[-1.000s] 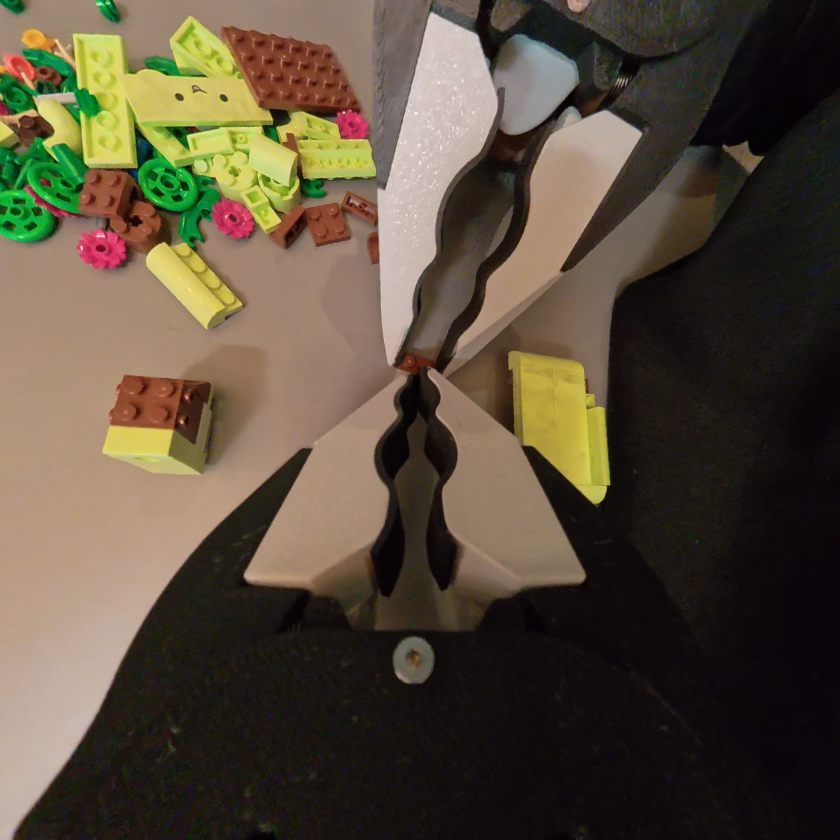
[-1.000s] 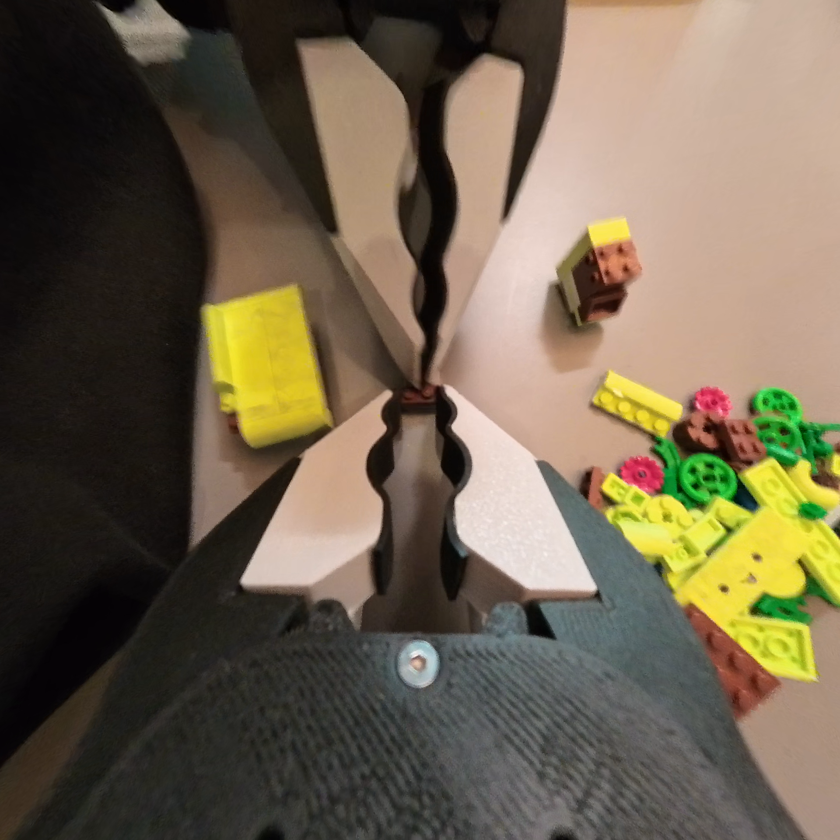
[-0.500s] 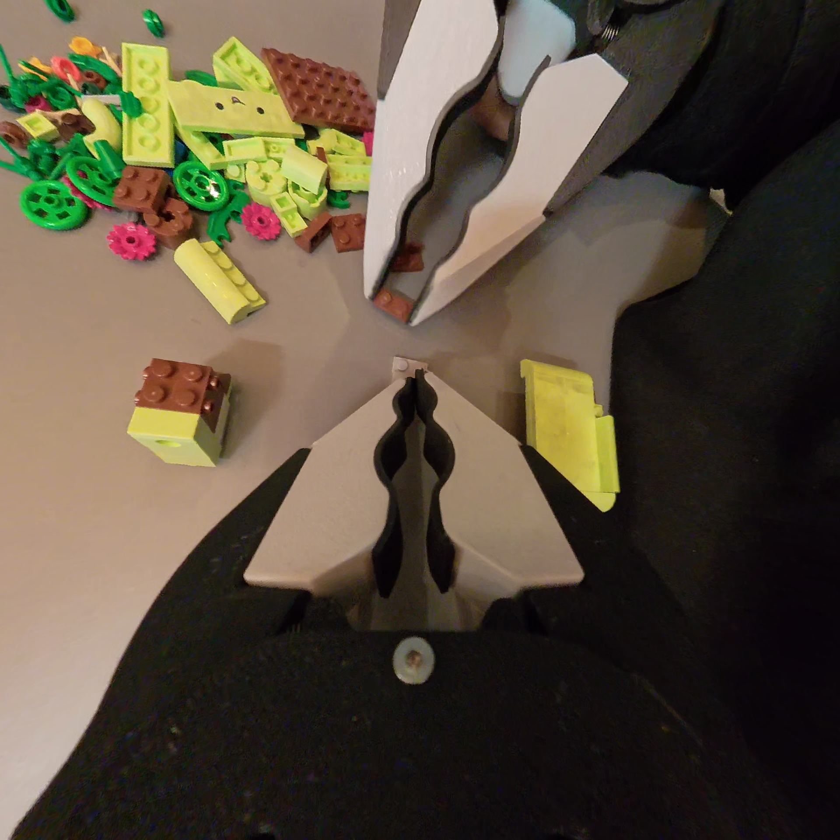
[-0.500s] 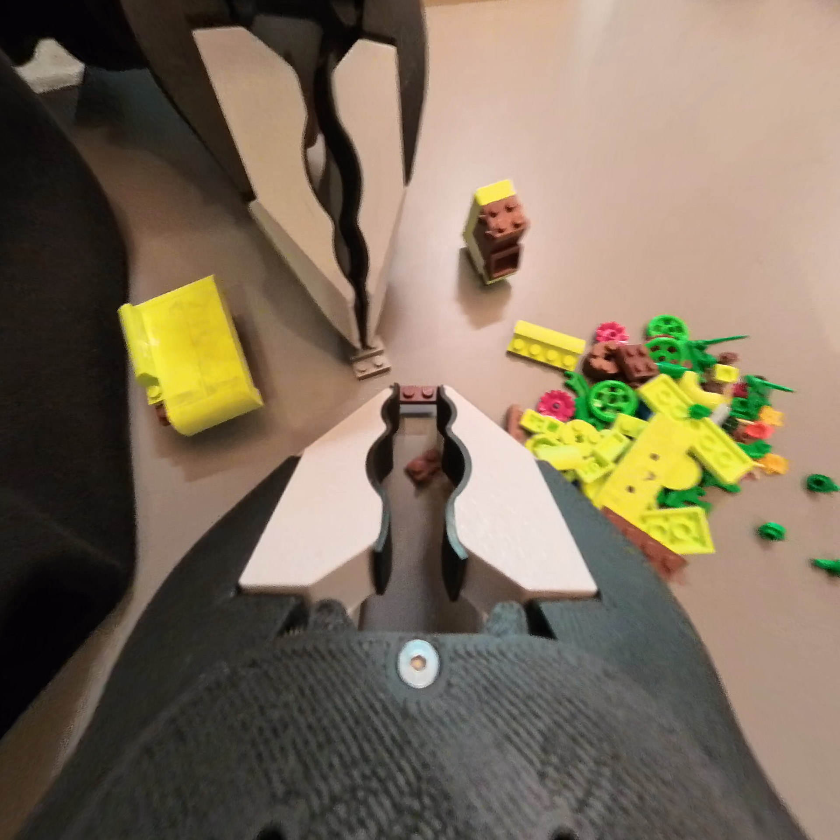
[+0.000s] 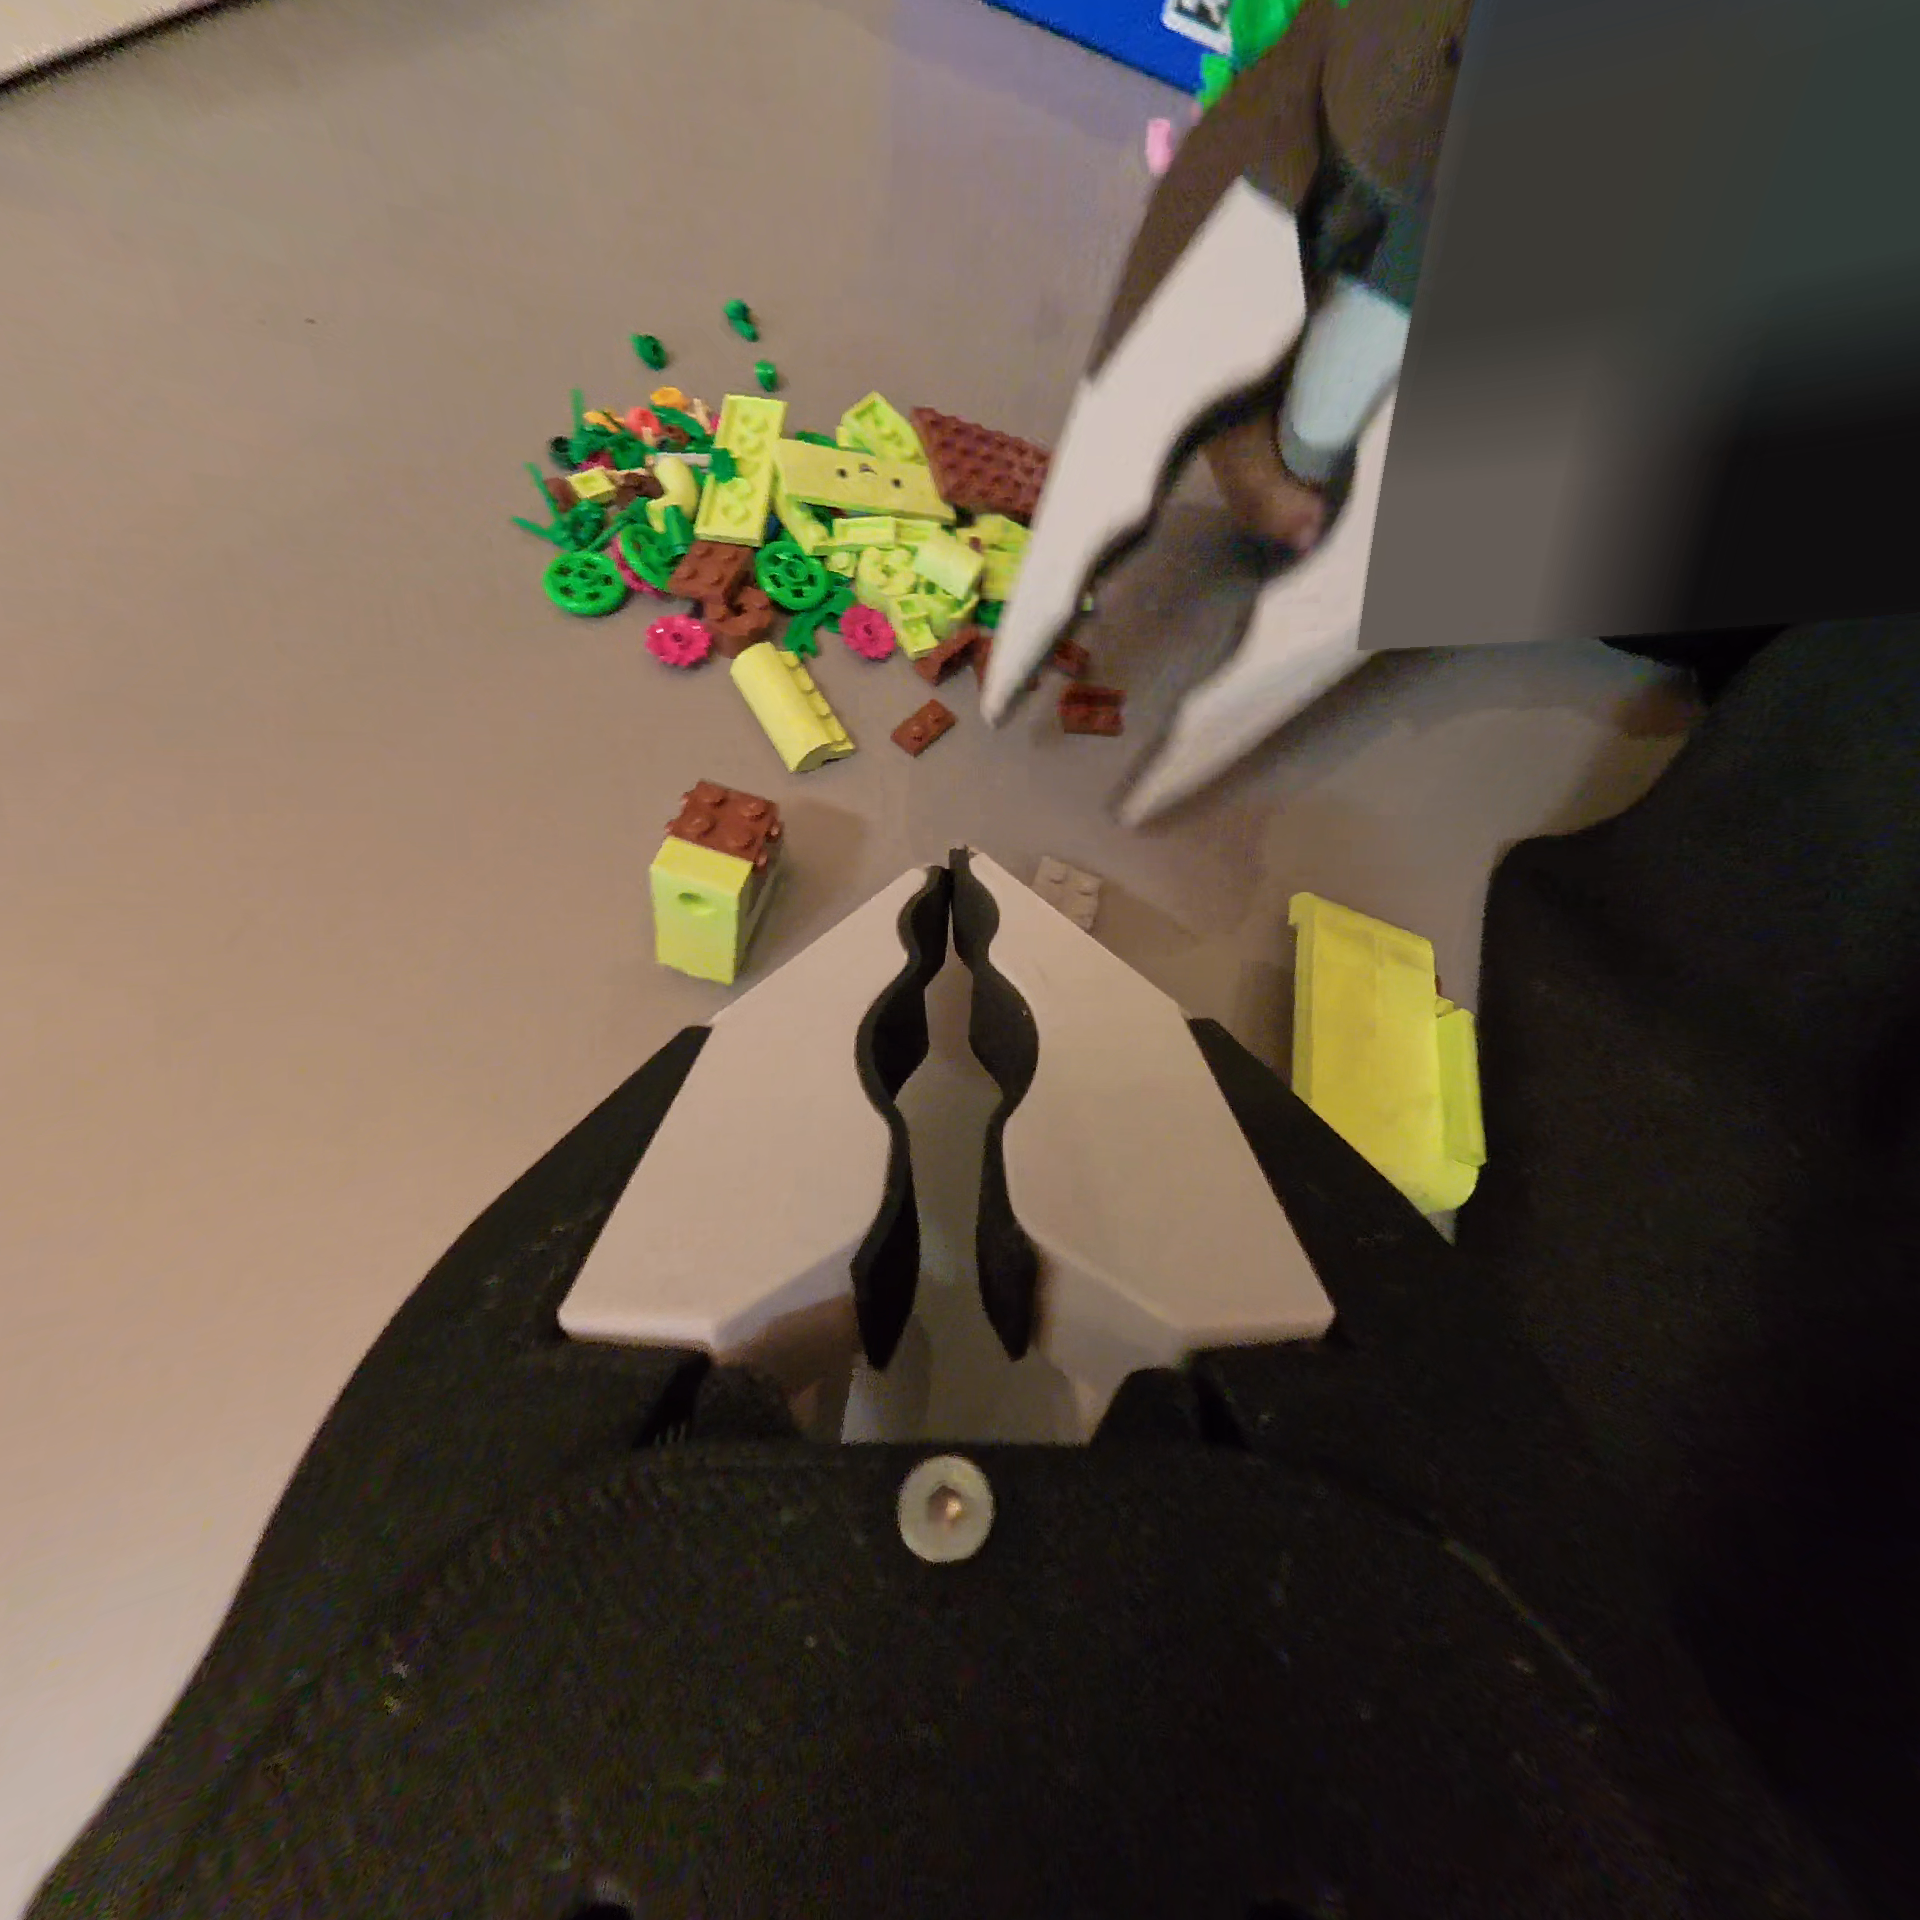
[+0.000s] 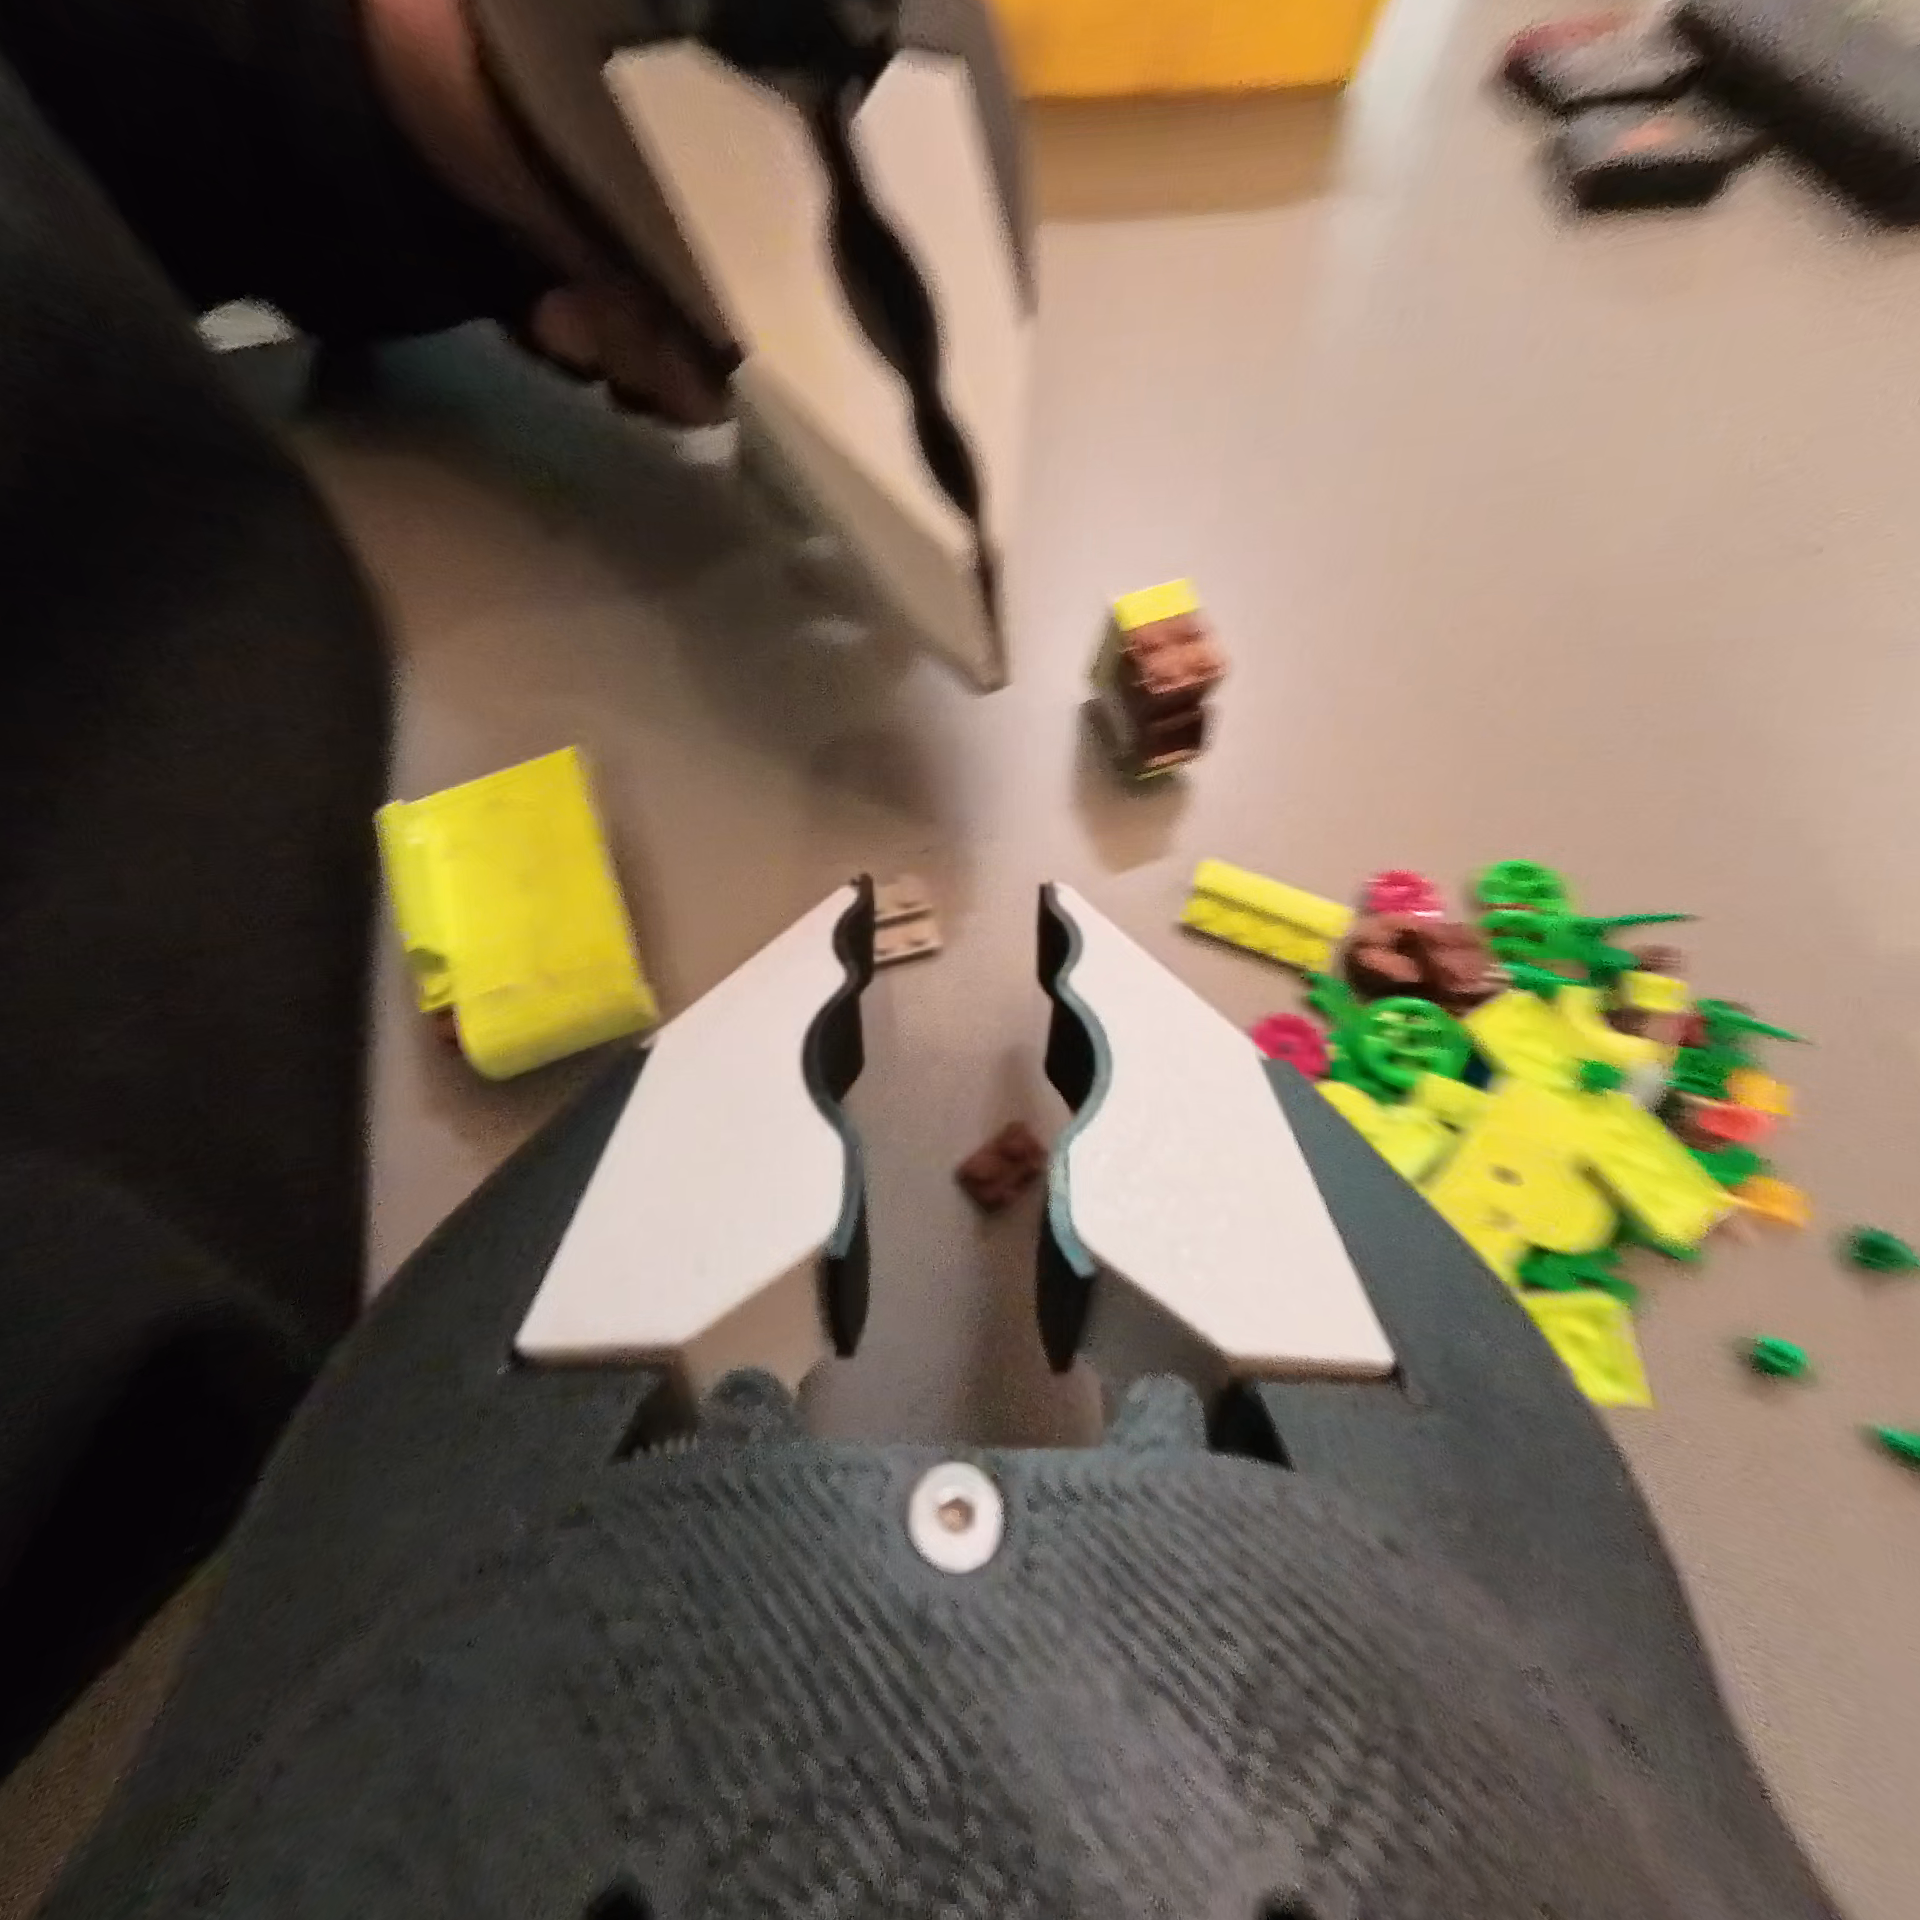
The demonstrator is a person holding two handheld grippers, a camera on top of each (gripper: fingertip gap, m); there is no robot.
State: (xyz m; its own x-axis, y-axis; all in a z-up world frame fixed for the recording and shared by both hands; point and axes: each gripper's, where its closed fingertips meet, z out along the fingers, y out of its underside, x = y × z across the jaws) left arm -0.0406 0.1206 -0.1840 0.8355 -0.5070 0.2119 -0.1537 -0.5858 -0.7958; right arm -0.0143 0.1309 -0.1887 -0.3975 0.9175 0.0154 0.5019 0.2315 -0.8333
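Observation:
My left gripper (image 5: 958, 857) is shut with nothing seen between its tips, held above the grey table (image 5: 312, 831). A small grey plate (image 5: 1070, 888) lies just right of its tips and also shows in the right wrist view (image 6: 904, 925). My right gripper (image 6: 953, 888) is open and empty; a small brown plate (image 6: 1000, 1166) lies on the table beneath its fingers. A lime block with a brown top (image 5: 717, 883) stands left of the left gripper. A yellow-lime assembly (image 5: 1371, 1049) lies to its right. The right gripper (image 5: 1060, 769) hovers over the near edge of the brick pile (image 5: 810, 520).
The pile of lime, brown, green and pink pieces (image 6: 1538, 1091) lies right of the right gripper. A person's dark clothing (image 5: 1714, 1143) borders the table. A blue item (image 5: 1091, 31), a yellow box (image 6: 1174, 42) and dark objects (image 6: 1662, 125) sit farther off. Less than 4 cm separates the two grippers' tips. The right tips stand about 5 centimetres off the small brown plate (image 6: 1000, 1166). Seen from the left wrist view (image 5: 1090, 707) as well.
The two grippers drew apart and rose. The right gripper opened and its brown plate now lies on the table. The grey plate left the left gripper's tips and lies on the table.

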